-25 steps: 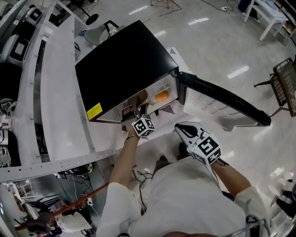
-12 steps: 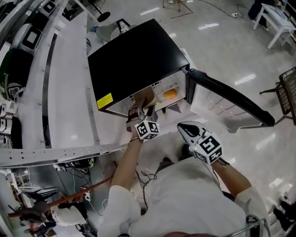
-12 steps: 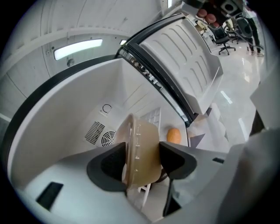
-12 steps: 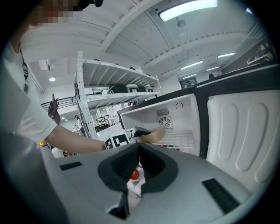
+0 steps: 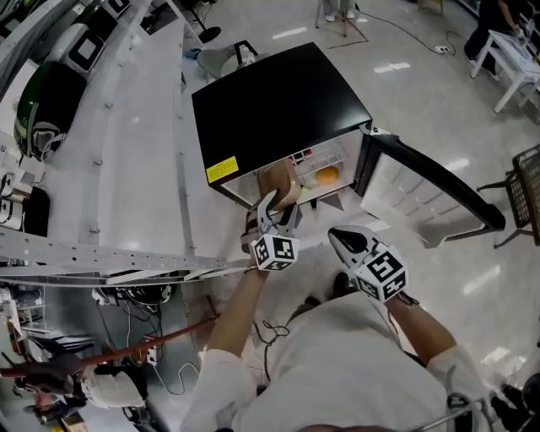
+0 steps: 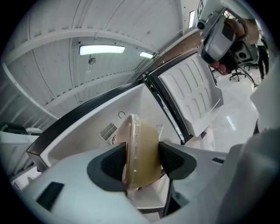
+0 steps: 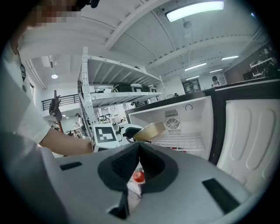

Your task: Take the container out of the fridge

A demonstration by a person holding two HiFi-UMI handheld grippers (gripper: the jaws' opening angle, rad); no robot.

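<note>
Lab floor (image 5: 422,101): fridge (image 5: 278,110) door open | left tongs (image 5: 281,209) clamp tan container (image 5: 278,184) | right tongs (image 7: 139,146) closed, empty

A robotics lab or workshop is indicated. A glossy pale floor (image 5: 422,101) and perforated metal racking (image 5: 126,258) are seen at the left of the head view, with loose cables (image 5: 135,297) at lower left. Equipment-laden shelves (image 7: 113,94) and ceiling strip lights (image 7: 197,9) are shown in the right gripper view. A small black fridge (image 5: 278,110) is set on the floor.
</note>
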